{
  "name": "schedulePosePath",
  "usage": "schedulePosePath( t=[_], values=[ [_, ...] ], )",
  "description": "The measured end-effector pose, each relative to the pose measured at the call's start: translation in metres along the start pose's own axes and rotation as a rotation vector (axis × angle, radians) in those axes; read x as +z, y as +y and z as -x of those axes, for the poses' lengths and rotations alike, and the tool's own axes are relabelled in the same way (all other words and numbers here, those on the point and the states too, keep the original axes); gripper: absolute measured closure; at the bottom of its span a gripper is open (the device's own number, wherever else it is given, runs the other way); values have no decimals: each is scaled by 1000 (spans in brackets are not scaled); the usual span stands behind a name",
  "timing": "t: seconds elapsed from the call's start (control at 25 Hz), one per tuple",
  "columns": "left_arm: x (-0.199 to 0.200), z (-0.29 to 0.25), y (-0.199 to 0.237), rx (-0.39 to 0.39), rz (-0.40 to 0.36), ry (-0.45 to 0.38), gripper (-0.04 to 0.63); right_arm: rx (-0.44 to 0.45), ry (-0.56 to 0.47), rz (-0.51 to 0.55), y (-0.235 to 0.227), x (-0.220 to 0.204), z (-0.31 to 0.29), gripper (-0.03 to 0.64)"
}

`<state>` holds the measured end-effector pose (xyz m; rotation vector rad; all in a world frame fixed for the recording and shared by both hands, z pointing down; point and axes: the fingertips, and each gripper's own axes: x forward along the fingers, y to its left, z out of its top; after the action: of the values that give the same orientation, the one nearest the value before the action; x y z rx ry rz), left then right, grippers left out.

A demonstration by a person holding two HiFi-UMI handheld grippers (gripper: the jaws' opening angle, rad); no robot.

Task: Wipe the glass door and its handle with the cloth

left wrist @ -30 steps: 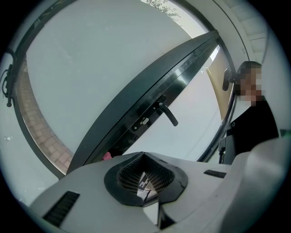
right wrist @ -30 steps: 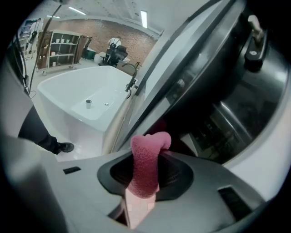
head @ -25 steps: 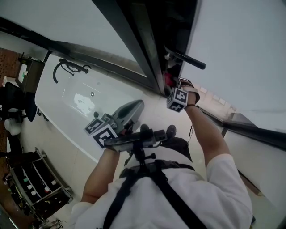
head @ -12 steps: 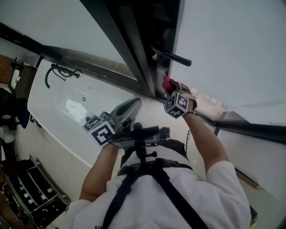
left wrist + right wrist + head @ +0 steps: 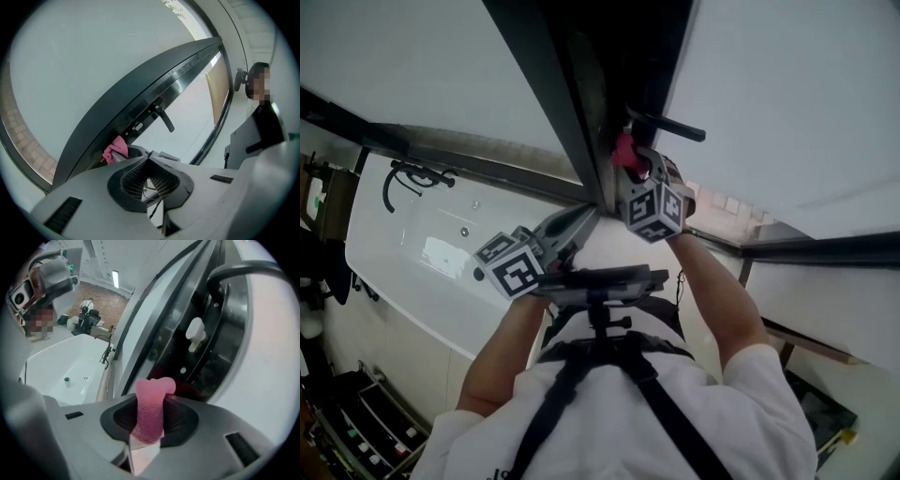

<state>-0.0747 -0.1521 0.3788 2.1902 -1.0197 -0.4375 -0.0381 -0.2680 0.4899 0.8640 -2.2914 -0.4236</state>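
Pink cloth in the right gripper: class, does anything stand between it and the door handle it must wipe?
Nothing blocks it. The right gripper holds the cloth close to the dark door frame, just short of the handle. Only a small white latch knob juts from the frame between them.

White bathtub [image 5: 403, 272] at lower left; black tap [image 5: 414, 174] on its rim; shelf rack [image 5: 356, 427] beside it.

The fuzzy pink cloth [image 5: 151, 411] looks nubbly; the dark door frame [image 5: 548, 89] is matt metal; the white bathtub [image 5: 398, 272] shines glossy.
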Motion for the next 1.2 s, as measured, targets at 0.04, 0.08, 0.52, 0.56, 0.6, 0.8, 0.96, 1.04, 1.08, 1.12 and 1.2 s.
schedulePosePath(
  t=[0.04, 0.08, 0.52, 0.56, 0.6, 0.8, 0.96, 1.04, 1.08, 1.12, 1.2],
  values=[
    [1, 0, -1, -12, 0, 3, 603, -19, -3, -10, -5, 6, 1, 511],
    [1, 0, -2, -23, 0, 6, 603, -39, -4, -25, -9, 12, 3, 511],
    [-3, 7, -8, -120, 38, 28, 603, -237, -64, -182, -32, 48, 29, 514],
    [-2, 7, -8, -124, 37, 29, 604, -253, -74, -201, -34, 52, 31, 514],
    [-2, 7, -7, -128, 38, 29, 603, -261, -80, -210, -34, 54, 32, 514],
    [-3, 7, -7, -143, 47, 24, 603, -259, -112, -246, -31, 61, 38, 514],
    [-3, 8, -5, -143, 50, 18, 603, -243, -130, -331, -30, 68, 46, 514],
    [-3, 9, -4, -143, 51, 14, 603, -244, -160, -362, -33, 77, 52, 514],
    [-3, 9, -5, -144, 52, 12, 603, -250, -178, -371, -35, 82, 56, 514],
    [-2, 9, -5, -146, 53, 11, 603, -256, -197, -376, -38, 87, 60, 514],
    [-2, 8, -7, -149, 54, 10, 603, -267, -221, -364, -45, 96, 67, 514]
  ],
)
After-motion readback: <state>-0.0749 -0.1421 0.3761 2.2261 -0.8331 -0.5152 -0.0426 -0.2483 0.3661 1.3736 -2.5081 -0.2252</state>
